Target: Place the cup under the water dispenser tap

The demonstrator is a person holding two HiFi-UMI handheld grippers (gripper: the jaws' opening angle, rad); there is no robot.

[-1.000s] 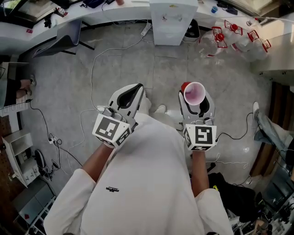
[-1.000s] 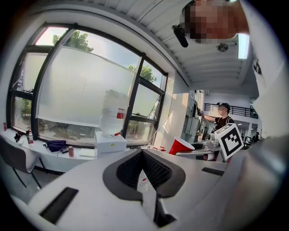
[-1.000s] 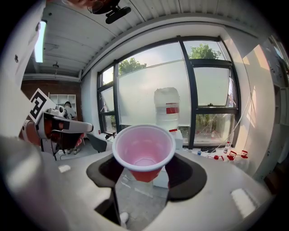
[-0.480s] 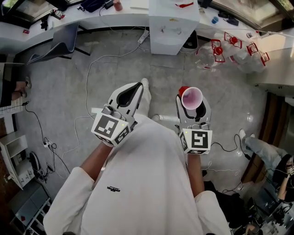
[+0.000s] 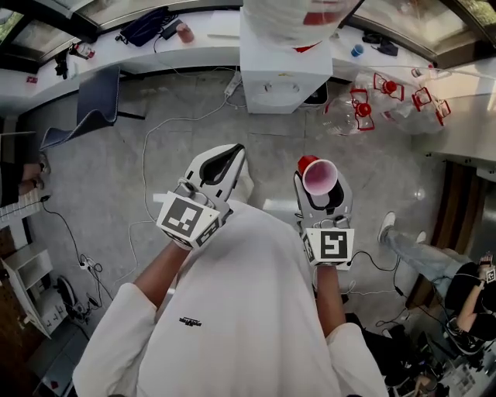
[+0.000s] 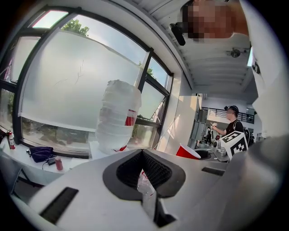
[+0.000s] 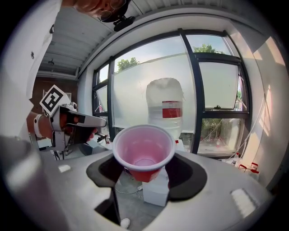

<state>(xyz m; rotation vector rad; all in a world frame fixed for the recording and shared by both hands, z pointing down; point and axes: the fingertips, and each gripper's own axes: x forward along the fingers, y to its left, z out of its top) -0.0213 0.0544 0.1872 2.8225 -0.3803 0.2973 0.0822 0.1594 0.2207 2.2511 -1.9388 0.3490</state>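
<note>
Right gripper, lower centre: jaws clamped on an upright red plastic cup, smooth, tapered, pale pink inside. Left gripper: jaws together, empty. White box-shaped water dispenser with ribbed translucent bottle, frame top: nearer than a second ago. Approach under way, cup well short.

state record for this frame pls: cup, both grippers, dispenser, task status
red cup: upright, open end up, looks empty
right gripper: fingers closed on the red cup's sides
left gripper: fingers together, nothing between them
water dispenser: white unit with a bottle on top, ahead across the floor, apart from the red cup
task status: red cup in hand, not yet at the water dispenser
</note>
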